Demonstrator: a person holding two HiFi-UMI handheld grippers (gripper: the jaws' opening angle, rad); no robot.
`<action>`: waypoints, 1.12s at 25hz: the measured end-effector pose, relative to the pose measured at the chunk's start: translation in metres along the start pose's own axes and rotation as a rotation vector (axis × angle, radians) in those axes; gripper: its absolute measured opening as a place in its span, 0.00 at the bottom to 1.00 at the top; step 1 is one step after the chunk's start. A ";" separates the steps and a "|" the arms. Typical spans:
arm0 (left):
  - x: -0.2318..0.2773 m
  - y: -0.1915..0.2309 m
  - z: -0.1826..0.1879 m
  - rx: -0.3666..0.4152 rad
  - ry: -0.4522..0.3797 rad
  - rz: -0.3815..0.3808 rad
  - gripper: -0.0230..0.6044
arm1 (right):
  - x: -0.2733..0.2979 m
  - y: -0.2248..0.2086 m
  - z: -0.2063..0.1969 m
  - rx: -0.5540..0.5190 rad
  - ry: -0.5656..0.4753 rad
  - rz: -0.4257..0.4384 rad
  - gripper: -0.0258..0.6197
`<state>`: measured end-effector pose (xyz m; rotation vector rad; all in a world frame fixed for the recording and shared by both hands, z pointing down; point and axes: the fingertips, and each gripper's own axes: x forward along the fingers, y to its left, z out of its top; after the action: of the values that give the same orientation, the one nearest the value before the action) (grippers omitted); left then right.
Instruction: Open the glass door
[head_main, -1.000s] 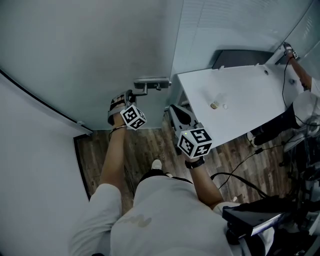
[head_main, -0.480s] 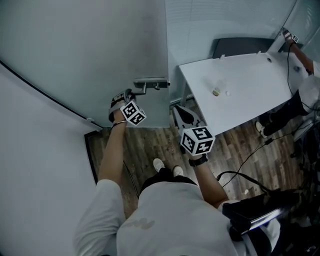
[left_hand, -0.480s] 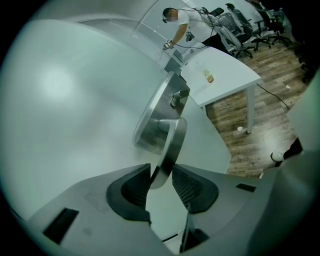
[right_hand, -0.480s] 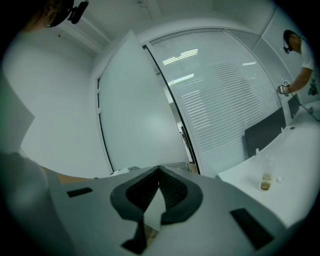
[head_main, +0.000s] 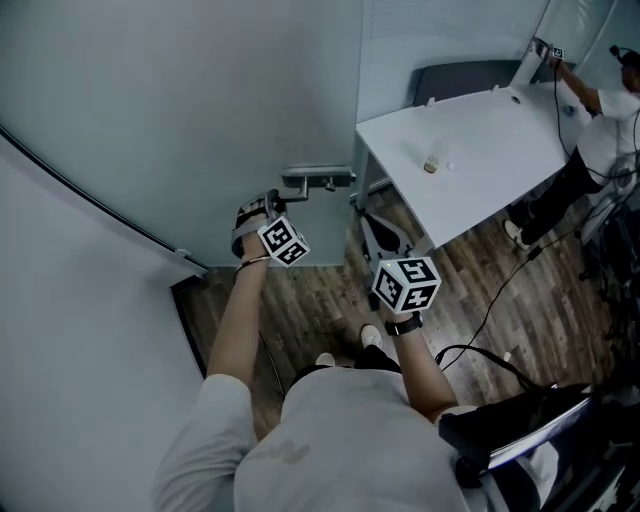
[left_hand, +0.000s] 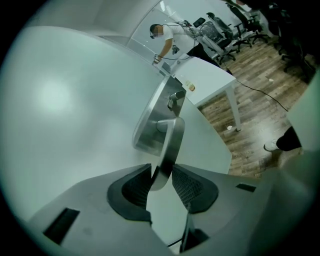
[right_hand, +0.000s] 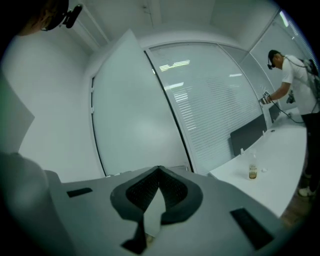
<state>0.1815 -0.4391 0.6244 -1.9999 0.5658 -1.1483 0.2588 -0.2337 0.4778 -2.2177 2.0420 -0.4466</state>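
Note:
The frosted glass door carries a metal lever handle near its free edge. My left gripper reaches up to that handle from the left. In the left gripper view the lever runs down between the two black pads, and my left gripper is shut on it, with the door panel close behind. My right gripper hangs beside the door edge, just below the handle, and holds nothing. In the right gripper view its jaws meet at the tips, facing a glass wall with blinds.
A white table stands right of the door with a small bottle on it. Another person works at its far end. Cables trail over the wooden floor, and dark equipment sits at the lower right.
The left gripper keeps its hold on the handle and has shifted right and down in the head view with the door edge. The right gripper moved the same way. More floor shows below the door.

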 end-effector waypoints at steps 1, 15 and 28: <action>-0.004 -0.002 -0.001 0.023 -0.007 -0.006 0.21 | -0.003 0.008 -0.005 -0.002 -0.002 -0.015 0.04; -0.043 -0.023 -0.011 0.106 -0.027 -0.040 0.21 | -0.067 0.087 0.002 -0.047 -0.060 -0.050 0.04; -0.080 -0.042 -0.036 0.179 0.113 0.011 0.21 | -0.186 0.070 -0.026 0.044 -0.084 -0.139 0.04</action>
<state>0.1107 -0.3720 0.6260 -1.7866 0.5112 -1.2653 0.1732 -0.0542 0.4562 -2.3193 1.8280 -0.3985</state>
